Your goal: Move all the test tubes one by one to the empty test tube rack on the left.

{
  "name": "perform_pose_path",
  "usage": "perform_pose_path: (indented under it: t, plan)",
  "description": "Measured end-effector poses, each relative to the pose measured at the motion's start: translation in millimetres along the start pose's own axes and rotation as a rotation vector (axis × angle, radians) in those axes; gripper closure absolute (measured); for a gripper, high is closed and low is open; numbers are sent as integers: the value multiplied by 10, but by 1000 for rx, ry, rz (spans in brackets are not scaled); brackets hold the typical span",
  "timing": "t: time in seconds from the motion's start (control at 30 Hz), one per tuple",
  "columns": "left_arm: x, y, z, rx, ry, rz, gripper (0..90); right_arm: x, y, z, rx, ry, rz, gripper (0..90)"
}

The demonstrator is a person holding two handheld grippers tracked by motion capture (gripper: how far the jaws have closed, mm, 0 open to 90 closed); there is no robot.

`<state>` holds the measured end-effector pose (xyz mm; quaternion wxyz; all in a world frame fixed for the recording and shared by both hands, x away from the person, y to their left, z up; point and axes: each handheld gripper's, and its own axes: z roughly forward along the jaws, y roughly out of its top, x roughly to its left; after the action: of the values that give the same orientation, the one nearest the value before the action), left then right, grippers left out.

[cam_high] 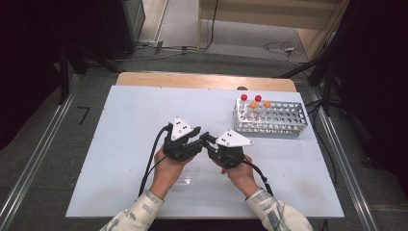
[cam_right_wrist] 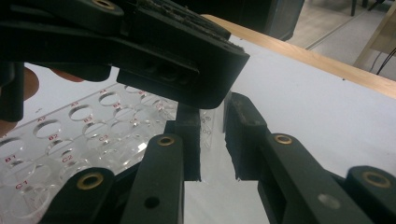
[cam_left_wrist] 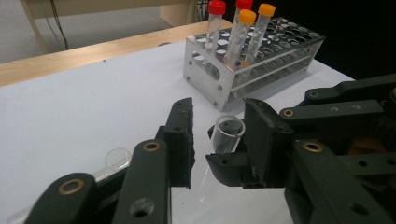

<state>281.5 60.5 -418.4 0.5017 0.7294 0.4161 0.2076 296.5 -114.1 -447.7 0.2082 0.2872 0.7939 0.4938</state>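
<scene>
Nearest the person, a clear plastic tube rack with lettered holes (cam_right_wrist: 70, 140) lies on the white desk (cam_high: 134, 120). Just above it the right tongs (cam_right_wrist: 212, 109) are clamped on the lower part of an uncapped clear plastic test tube (cam_left_wrist: 227, 133), while the left tongs (cam_left_wrist: 218, 102) flank its open mouth with a gap showing at one pad, so not gripping yet. Far right, the perforated metal rack (cam_high: 272, 120) already holds four capped tubes (cam_left_wrist: 238, 28), two red and two orange, so this tube probably remains to be passed over and racked.
</scene>
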Motion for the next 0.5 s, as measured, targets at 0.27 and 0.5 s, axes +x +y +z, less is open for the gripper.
perform_pose_path:
  t: [0.27,0.5]
  plan:
    - [2,-4,8,13,-12,-1,748,10,-4,9,3,0,-6,731]
    - [17,-4,-4,1,-12,-11,769,13,-3,3,0,3,-4,723]
